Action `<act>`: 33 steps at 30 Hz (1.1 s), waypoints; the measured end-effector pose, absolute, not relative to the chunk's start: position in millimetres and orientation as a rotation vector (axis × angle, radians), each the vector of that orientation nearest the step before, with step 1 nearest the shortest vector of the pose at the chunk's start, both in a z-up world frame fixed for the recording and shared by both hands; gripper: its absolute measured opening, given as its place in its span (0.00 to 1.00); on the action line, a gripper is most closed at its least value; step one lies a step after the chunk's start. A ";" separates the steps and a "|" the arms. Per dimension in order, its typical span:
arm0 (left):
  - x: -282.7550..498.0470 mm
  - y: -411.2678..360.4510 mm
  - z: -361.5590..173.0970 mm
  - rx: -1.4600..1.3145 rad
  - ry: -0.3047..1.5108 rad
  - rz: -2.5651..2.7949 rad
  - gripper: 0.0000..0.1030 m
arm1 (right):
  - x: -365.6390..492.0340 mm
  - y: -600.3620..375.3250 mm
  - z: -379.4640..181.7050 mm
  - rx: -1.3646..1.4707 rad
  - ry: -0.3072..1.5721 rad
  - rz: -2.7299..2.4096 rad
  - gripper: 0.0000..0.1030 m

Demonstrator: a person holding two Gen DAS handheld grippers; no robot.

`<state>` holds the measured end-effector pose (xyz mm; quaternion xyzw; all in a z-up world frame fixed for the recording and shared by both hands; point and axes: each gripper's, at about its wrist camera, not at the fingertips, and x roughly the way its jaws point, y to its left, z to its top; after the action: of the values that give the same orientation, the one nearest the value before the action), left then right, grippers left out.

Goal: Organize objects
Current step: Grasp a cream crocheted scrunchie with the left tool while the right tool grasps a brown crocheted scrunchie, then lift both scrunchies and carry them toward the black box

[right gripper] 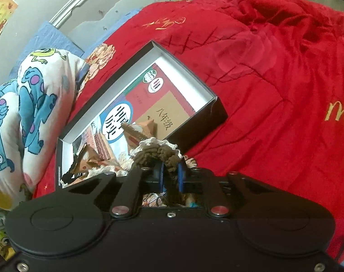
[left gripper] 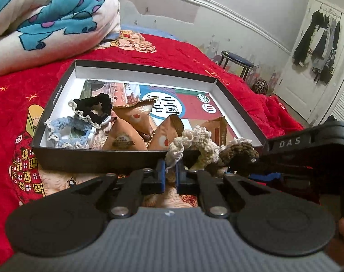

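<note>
A shallow black box [left gripper: 99, 158] [right gripper: 194, 122] lies on the red blanket. In it are a black scrunchie [left gripper: 95, 108], a blue scrunchie [left gripper: 67, 133], several tan snack packets [left gripper: 135, 115] and a printed booklet [left gripper: 178, 104]. My left gripper [left gripper: 170, 170] is shut on a cream crocheted scrunchie [left gripper: 194, 142] at the box's near edge. My right gripper [right gripper: 170, 172] is shut on a brown crocheted scrunchie [right gripper: 158, 156] [left gripper: 237, 153] beside it, and its black body [left gripper: 307, 156] shows in the left wrist view.
A rolled cartoon-print quilt [left gripper: 47, 18] [right gripper: 31, 104] lies left of the box. The red blanket [right gripper: 273, 79] spreads to the right. A stool [left gripper: 237, 61] and a door hung with clothes [left gripper: 319, 45] stand beyond the bed.
</note>
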<state>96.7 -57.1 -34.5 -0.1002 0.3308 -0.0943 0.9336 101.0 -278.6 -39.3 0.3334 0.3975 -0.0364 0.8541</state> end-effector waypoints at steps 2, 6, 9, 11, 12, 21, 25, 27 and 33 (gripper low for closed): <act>96.2 -57.8 -33.1 -0.198 0.676 -0.191 0.11 | 95.1 -272.9 -35.2 0.691 0.822 -0.064 0.12; 93.8 -59.0 -28.4 -0.183 0.664 -0.189 0.11 | 86.2 -263.2 -29.5 0.697 0.810 0.004 0.12; 89.9 -58.0 -23.4 -0.181 0.651 -0.191 0.11 | 82.4 -259.6 -25.8 0.700 0.805 0.039 0.12; 87.1 -56.8 -19.7 -0.185 0.643 -0.193 0.11 | 79.4 -260.7 -22.3 0.711 0.796 0.051 0.12; 85.1 -56.4 -17.5 -0.185 0.636 -0.193 0.11 | 76.5 -262.0 -21.2 0.717 0.790 0.055 0.12; 70.8 -53.2 -1.6 -0.198 0.592 -0.204 0.10 | 65.0 -270.2 -6.8 0.762 0.722 0.101 0.12; 67.8 -46.6 3.5 -0.241 0.581 -0.216 0.10 | 61.6 -270.6 -3.3 0.773 0.697 0.108 0.12; 67.1 -42.9 5.2 -0.260 0.575 -0.216 0.10 | 59.9 -270.7 -0.8 0.770 0.683 0.109 0.11; 66.0 -36.0 9.8 -0.293 0.560 -0.211 0.10 | 55.5 -268.3 7.5 0.757 0.642 0.121 0.11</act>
<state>66.0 -36.0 9.8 -0.1437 0.2749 -0.1037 0.9450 55.5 -268.3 7.5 0.3629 0.3078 0.0581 0.8776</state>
